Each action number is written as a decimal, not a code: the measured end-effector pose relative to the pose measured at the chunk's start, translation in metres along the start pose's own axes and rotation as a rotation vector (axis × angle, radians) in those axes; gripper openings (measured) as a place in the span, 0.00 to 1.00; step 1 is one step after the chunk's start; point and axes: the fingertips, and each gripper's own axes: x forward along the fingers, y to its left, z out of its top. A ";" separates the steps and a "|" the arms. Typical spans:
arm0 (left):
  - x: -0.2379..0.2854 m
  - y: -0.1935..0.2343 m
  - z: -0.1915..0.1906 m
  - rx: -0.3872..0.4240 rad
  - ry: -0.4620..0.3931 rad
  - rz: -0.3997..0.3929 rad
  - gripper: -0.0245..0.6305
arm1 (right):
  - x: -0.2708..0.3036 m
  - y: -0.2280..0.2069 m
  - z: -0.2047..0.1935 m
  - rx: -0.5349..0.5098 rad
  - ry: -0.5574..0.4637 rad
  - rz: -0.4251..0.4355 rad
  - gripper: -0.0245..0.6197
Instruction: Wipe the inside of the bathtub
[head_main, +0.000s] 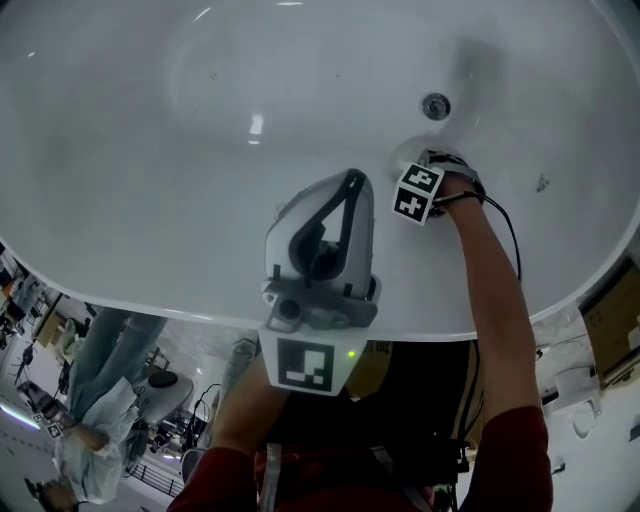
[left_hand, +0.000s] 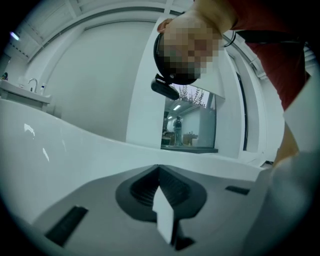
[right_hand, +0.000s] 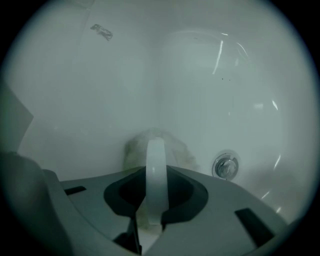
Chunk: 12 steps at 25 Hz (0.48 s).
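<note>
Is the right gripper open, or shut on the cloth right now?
Shut on the cloth. The jaws of the right gripper meet over it, and the cloth bunches out beyond them at the bathtub wall, near the drain.

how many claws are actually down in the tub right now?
1. The right claw is down in the bathtub, shut on the cloth beside the round metal fitting. The left claw is held up above it, shut, empty.

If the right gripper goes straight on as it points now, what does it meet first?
The tub wall, probably at once: the cloth in the right gripper seems to touch it.
</note>
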 end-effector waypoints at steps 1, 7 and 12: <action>-0.001 0.002 -0.001 -0.001 0.000 0.004 0.06 | 0.003 -0.002 0.000 0.009 0.006 0.000 0.18; -0.008 0.008 -0.003 0.007 0.003 0.015 0.06 | 0.012 -0.006 0.002 0.030 0.021 0.000 0.18; -0.014 0.010 0.005 0.005 -0.011 0.023 0.06 | 0.008 -0.008 0.001 0.036 0.034 -0.014 0.18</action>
